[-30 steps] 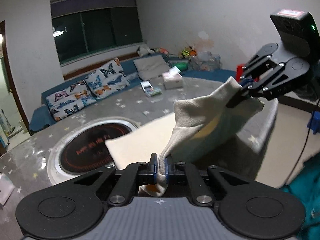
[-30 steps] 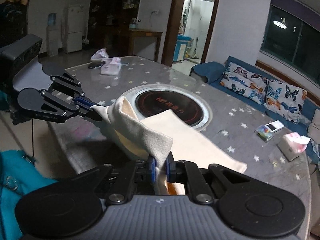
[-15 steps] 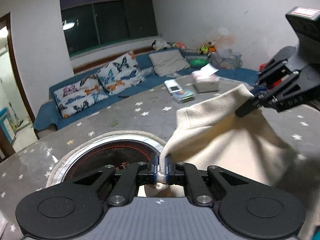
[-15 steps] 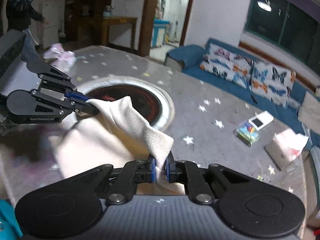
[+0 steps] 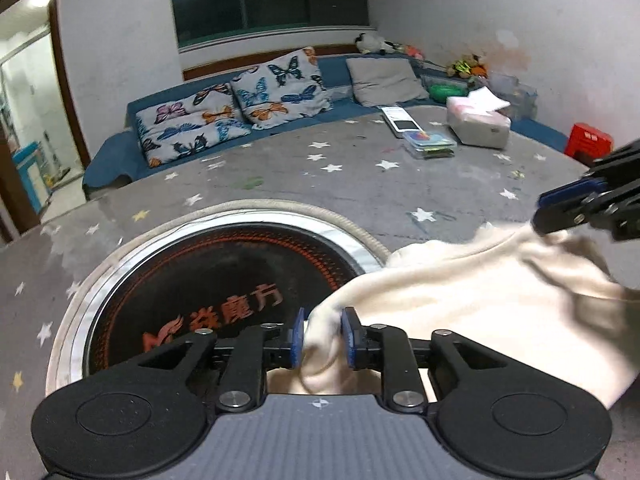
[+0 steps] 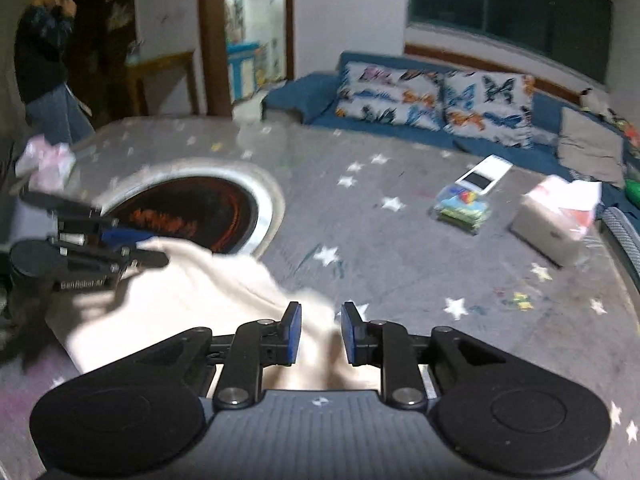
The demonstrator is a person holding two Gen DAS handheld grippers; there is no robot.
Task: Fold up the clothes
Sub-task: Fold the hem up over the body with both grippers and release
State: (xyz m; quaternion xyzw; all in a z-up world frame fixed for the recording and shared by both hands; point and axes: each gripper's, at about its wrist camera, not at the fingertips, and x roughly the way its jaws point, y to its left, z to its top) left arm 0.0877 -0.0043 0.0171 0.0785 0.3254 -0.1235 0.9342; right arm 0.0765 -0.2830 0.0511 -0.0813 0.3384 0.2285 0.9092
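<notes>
The cream garment [image 5: 472,312] lay low on the starred surface [image 5: 360,188], its long axis running from the left claw [image 5: 322,338] across to the right claw [image 6: 318,334], a bunched edge sitting between each pair of pads. Both claws stood partly parted, pads apparently clear of the cloth, so release looked under way. A second before, both were pinched tight with the cloth lifted and hanging between them; now it had settled beside the round hob [image 5: 224,292].
</notes>
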